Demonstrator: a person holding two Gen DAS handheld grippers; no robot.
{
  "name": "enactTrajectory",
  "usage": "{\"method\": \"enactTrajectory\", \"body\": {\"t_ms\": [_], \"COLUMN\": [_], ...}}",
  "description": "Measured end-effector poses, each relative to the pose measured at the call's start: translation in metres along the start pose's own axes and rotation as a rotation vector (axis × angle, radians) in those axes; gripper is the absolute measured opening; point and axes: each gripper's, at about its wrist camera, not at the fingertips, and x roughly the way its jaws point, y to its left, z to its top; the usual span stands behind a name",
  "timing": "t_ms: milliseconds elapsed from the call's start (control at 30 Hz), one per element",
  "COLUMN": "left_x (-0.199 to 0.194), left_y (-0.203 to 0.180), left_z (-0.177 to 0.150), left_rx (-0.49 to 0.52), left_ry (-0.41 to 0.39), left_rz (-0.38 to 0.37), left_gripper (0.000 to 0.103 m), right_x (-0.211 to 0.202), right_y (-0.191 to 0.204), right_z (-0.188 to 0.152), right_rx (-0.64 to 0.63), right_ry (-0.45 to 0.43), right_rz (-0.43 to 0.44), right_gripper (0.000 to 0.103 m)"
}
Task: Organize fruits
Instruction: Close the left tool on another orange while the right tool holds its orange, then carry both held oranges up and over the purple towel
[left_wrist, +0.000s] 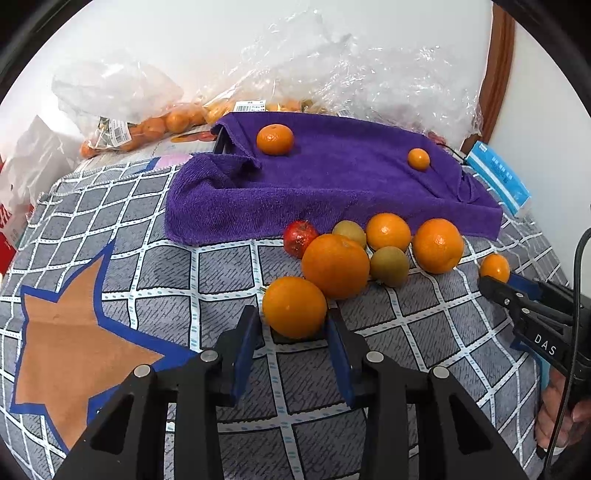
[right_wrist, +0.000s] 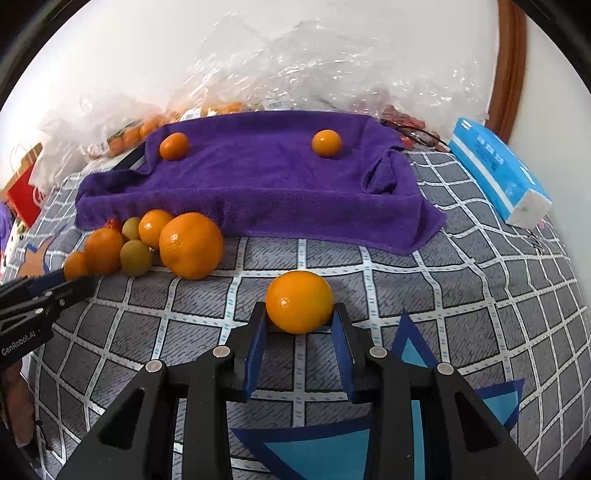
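Note:
A purple towel (left_wrist: 332, 184) covers a raised box; two small oranges (left_wrist: 275, 139) (left_wrist: 419, 159) rest on it. In front lies a pile of oranges (left_wrist: 335, 266), two green-brown fruits (left_wrist: 389, 266) and a red fruit (left_wrist: 300, 238). My left gripper (left_wrist: 293, 325) has its blue pads on both sides of an orange (left_wrist: 294, 307) on the cloth. My right gripper (right_wrist: 300, 321) has its pads on both sides of a separate orange (right_wrist: 299, 302); in the left wrist view that gripper (left_wrist: 495, 286) shows at the right by that orange (left_wrist: 495, 268).
A grey checked tablecloth (right_wrist: 461, 295) with star patterns covers the table. Clear plastic bags with more oranges (left_wrist: 147, 129) lie at the back by the wall. A blue tissue pack (right_wrist: 498, 170) lies at the right. A red bag (right_wrist: 26, 195) stands at the left.

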Motion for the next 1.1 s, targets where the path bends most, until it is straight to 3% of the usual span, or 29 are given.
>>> {"method": "enactTrajectory", "body": {"t_ms": [700,1100], "left_x": [-0.029,-0.090], "left_y": [0.025,0.027], "left_z": [-0.002,0.015], "left_rx": [-0.118,-0.151], "left_ry": [-0.013,-0.067], "left_rz": [-0.061,-0.073], "left_gripper": [0.031,0.031], "right_x": [-0.018,-0.079], "right_y": [-0.003,0.012], "right_z": [-0.004,0.012], "right_rx": [0.032,0.054], "right_ry": [-0.065,-0.123], "right_rz": [0.036,0.062], "right_gripper": [0.034,0.035]}}
